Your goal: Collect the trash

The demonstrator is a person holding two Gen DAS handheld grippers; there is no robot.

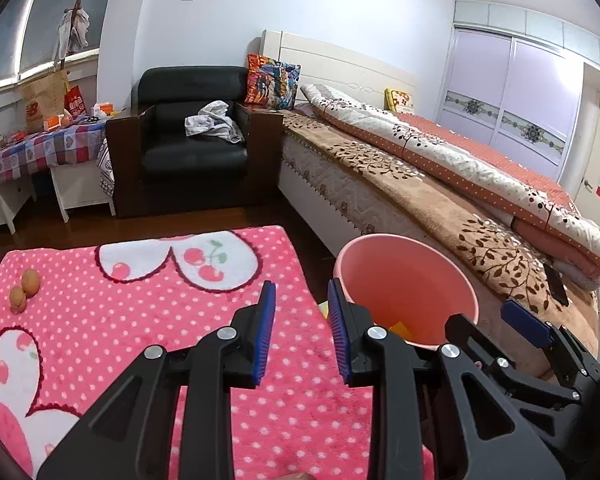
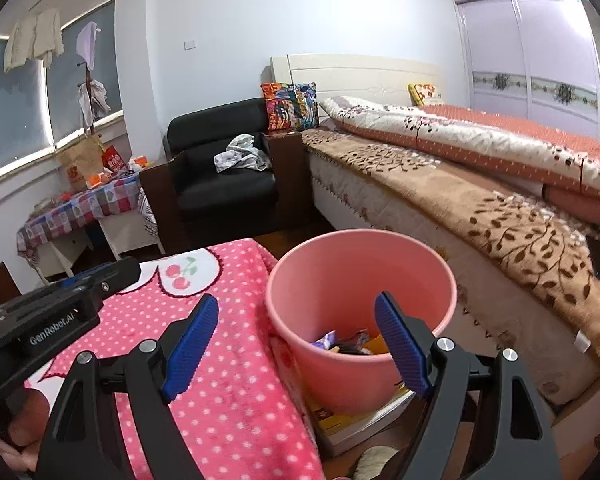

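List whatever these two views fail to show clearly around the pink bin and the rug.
- Pink bin contents: right wrist view shows wrappers, but the near wall hides the bottom; in the left wrist view the left tool covers most.
- Yellow book under the bin: title hidden by bin.
- Two round brown items on the rug: too small to identify.
- Right tool: open, empty.

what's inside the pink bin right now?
The pink bin holds a few crumpled wrappers, one purple-white and one yellow-orange, at the bottom. The near wall and the right gripper hide the rest of the floor.
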